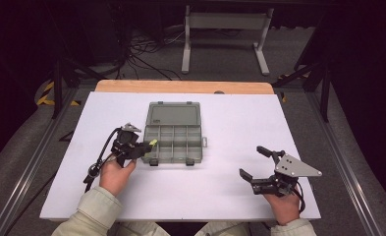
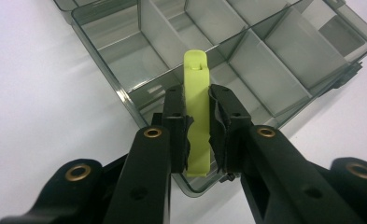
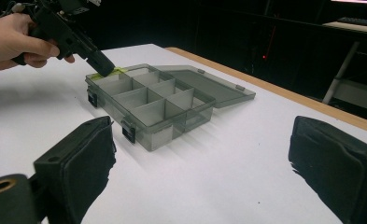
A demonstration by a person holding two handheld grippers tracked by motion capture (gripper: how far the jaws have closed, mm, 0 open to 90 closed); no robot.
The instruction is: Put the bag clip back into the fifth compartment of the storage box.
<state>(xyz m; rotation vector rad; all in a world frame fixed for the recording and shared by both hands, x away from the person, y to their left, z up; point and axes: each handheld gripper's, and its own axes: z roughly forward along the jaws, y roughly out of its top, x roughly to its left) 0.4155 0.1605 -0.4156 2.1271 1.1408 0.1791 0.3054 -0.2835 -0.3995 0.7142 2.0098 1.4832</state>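
A smoky clear compartment box [image 1: 173, 139] lies open on the white table, its lid [image 1: 173, 114] flat behind it. My left gripper [image 1: 146, 146] is shut on a flat lime-green piece [image 2: 197, 119], held over the box's near left corner [image 2: 148, 100]; the green piece [image 1: 152, 142] pokes past the fingertips above a corner compartment. From the right gripper view the left gripper [image 3: 99, 65] and the green piece [image 3: 111, 71] sit at the box's far corner. My right gripper [image 1: 253, 162] rests open on the table at the right, nothing between its pads [image 3: 85, 154].
The box [image 3: 158, 109] has several empty compartments and dark latches [image 3: 129, 130] on its front. The table's wooden far edge [image 1: 183, 86] and a metal stand [image 1: 225, 34] on the floor lie behind. Bare white tabletop [image 1: 225, 167] lies between the box and the right gripper.
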